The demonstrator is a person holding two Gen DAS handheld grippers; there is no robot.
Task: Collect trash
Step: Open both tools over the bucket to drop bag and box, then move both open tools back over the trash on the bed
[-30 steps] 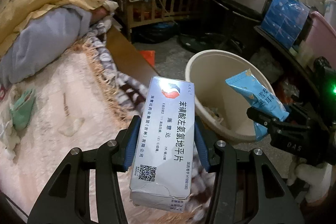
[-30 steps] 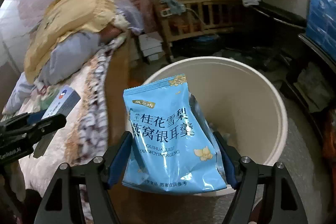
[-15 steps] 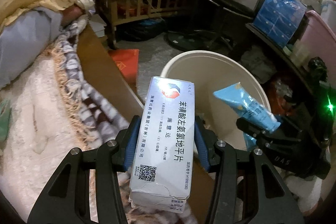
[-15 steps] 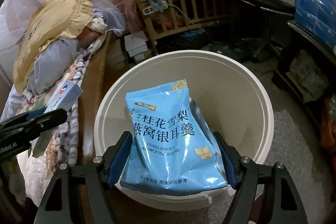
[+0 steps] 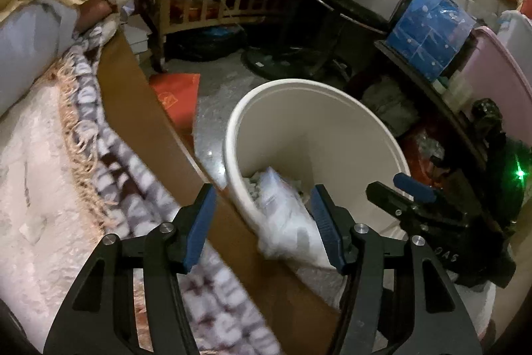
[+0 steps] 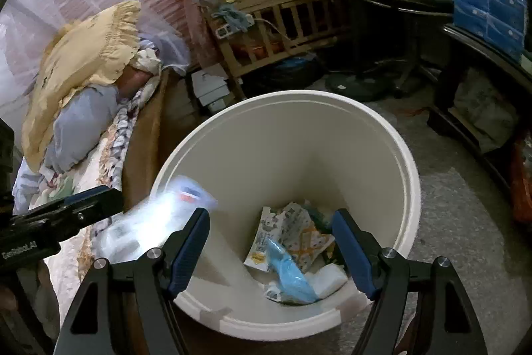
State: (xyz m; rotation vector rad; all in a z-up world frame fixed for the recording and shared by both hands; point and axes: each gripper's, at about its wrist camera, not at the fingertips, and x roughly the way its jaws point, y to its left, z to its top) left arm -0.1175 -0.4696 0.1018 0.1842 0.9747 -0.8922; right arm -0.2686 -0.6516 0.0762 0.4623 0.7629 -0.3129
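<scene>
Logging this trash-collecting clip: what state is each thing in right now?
Left gripper: open, empty.
Right gripper: open, empty.
White medicine box: blurred, released, at the bin's rim.
Blue snack packet: lying in the bin.
Cream round plastic bin: upright, uncovered, trash at bottom.

Round cream bin (image 6: 382, 135), upright on the floor beside the bed. White box (image 5: 286, 215), motion-blurred, tilted at the bin's near rim. Blue snack packet (image 6: 289, 278) lies crumpled on printed wrappers (image 6: 292, 232) at the bin's bottom.
</scene>
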